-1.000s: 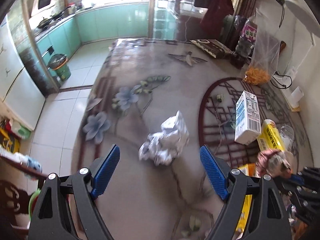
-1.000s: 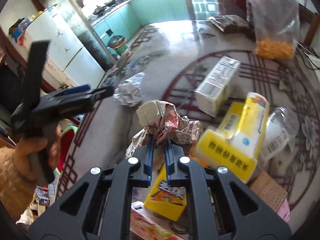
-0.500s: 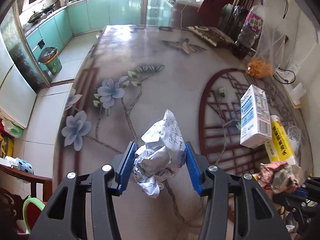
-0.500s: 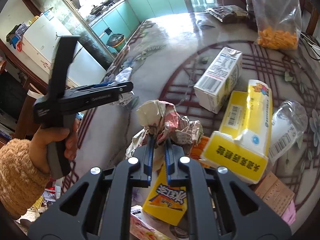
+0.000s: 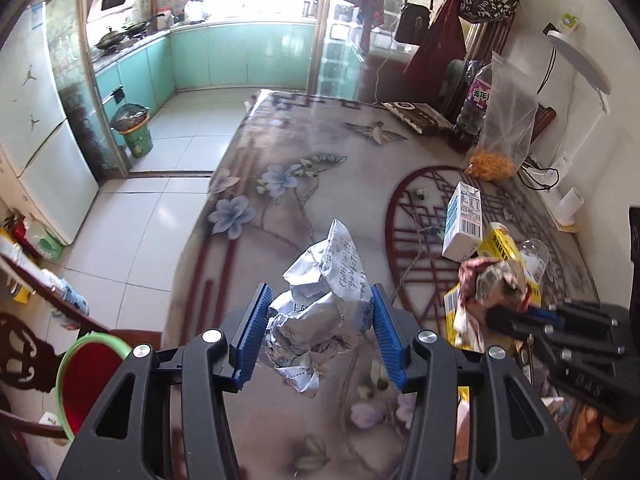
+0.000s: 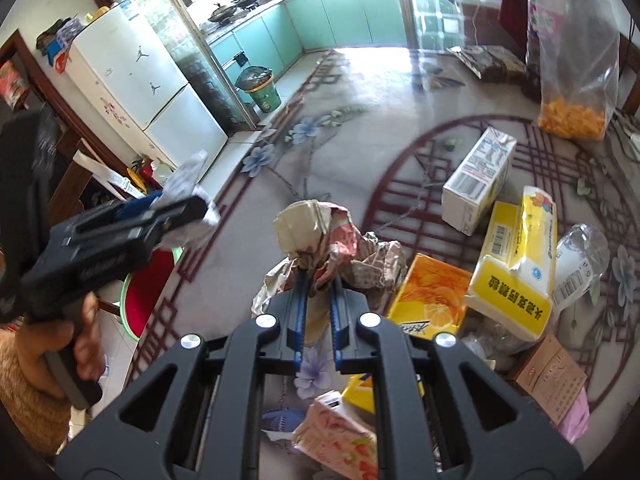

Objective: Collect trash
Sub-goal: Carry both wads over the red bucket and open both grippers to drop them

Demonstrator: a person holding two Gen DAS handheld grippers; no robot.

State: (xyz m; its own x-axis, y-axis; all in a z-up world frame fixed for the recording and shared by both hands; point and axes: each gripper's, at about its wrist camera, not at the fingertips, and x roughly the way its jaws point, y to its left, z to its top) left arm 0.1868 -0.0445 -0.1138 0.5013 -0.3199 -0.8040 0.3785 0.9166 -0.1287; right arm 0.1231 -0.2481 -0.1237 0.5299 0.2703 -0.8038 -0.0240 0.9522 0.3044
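Note:
A crumpled white paper ball (image 5: 320,320) with handwriting sits clamped between the blue pads of my left gripper (image 5: 320,294), lifted off the patterned table (image 5: 320,160) near its left edge. In the right wrist view the left gripper (image 6: 192,208) hangs over that edge with the paper ball (image 6: 186,176), held by a hand in a tan sleeve. My right gripper (image 6: 319,278) is shut on a crumpled pink and tan wrapper (image 6: 316,224) above the table. From the left wrist, the right gripper (image 5: 504,314) and its wrapper (image 5: 492,276) appear at right.
A red basin with a green rim (image 6: 148,292) sits below the table's left edge. On the table lie a white carton (image 6: 478,184), a yellow box (image 6: 516,264), an orange juice box (image 6: 430,296), a plastic bottle (image 6: 576,260) and a snack bag (image 6: 572,60). A green bin (image 5: 134,132) stands on the kitchen floor.
My left gripper closed on the paper ball and lifted it off the table toward the left edge. The right gripper rose a little, still holding its wrapper.

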